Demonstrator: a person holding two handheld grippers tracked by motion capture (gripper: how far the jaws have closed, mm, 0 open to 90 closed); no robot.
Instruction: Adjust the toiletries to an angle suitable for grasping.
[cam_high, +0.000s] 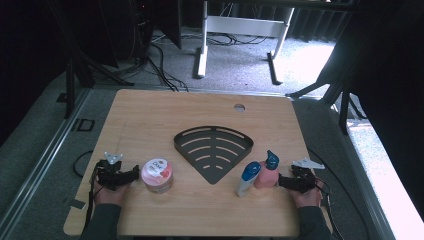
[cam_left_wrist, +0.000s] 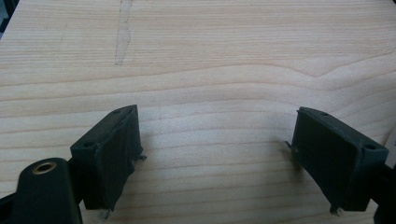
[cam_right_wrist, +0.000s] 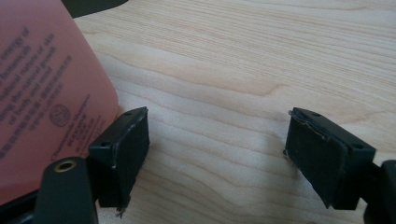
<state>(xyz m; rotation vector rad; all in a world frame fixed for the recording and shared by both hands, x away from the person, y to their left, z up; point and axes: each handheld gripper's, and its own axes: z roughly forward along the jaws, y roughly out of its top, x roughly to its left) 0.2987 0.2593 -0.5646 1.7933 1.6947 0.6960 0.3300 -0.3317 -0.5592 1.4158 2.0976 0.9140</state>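
Nothing is placed yet, by my judgement: the black rack (cam_high: 214, 150) lies bare mid-table, the jar (cam_high: 157, 175) near its left, both bottles (cam_high: 257, 176) near its right, and my left tongs (cam_high: 131, 174) and right tongs (cam_high: 281, 182) are spread, gripping nothing.

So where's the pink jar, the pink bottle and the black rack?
Pink jar (cam_high: 157, 174), high view, on its lid.
Pink bottle (cam_high: 267, 178), high view, on its body.
Black rack (cam_high: 213, 148), high view, on its slotted floor.

Pale wood-grain table (cam_high: 150, 115), smooth, matt. Dark slotted tray (cam_high: 214, 147) at twelve o'clock, matt metal by looks. Glossy plastic: pink bottle (cam_high: 267, 176), pink-lidded jar (cam_high: 157, 175). Matt black rubbery pads (cam_left_wrist: 114, 154).
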